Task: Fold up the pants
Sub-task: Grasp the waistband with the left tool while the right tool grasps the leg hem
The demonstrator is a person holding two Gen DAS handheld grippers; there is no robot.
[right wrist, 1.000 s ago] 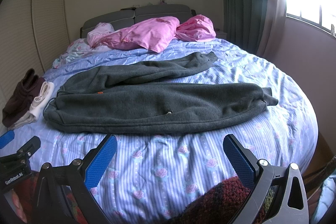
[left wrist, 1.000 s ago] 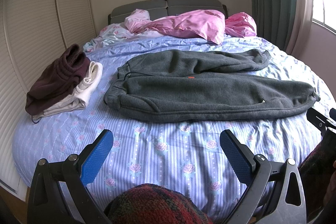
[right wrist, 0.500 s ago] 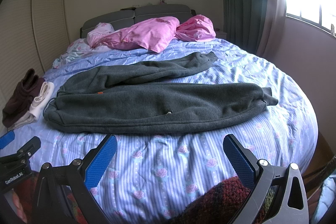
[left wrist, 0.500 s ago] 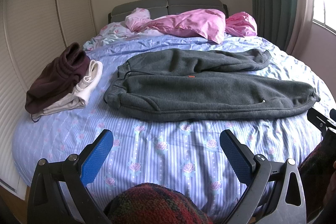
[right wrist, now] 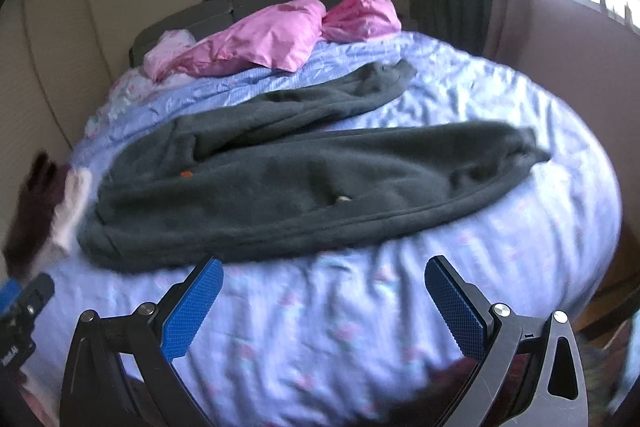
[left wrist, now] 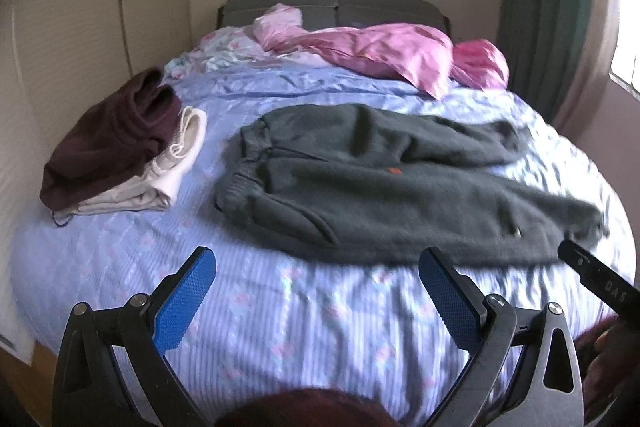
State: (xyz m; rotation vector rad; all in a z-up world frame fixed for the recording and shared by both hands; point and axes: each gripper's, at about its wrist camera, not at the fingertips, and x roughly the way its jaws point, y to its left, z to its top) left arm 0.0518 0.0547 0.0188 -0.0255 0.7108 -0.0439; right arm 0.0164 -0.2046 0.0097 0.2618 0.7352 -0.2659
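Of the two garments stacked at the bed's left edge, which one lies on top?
The maroon garment lies on top. The cream one is folded beneath it, showing only along the stack's right and lower edges. Both lie apart from the grey pants.

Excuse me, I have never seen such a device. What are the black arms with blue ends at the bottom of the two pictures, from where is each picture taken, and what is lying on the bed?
There is no robot here. A person holds a hand tool in each hand, and a wide-angle camera on each tool looks forward along its two blue-padded jaws. One picture comes from the left gripper, the other from the right gripper.

Both have their jaws spread wide and hold nothing. They hover over the near edge of the bed.

On its blue flowered sheet lie dark grey pants, spread out flat and not yet folded. To their left sits a small pile of clothes, dark maroon on top of white. Pink bedding lies near the headboard.
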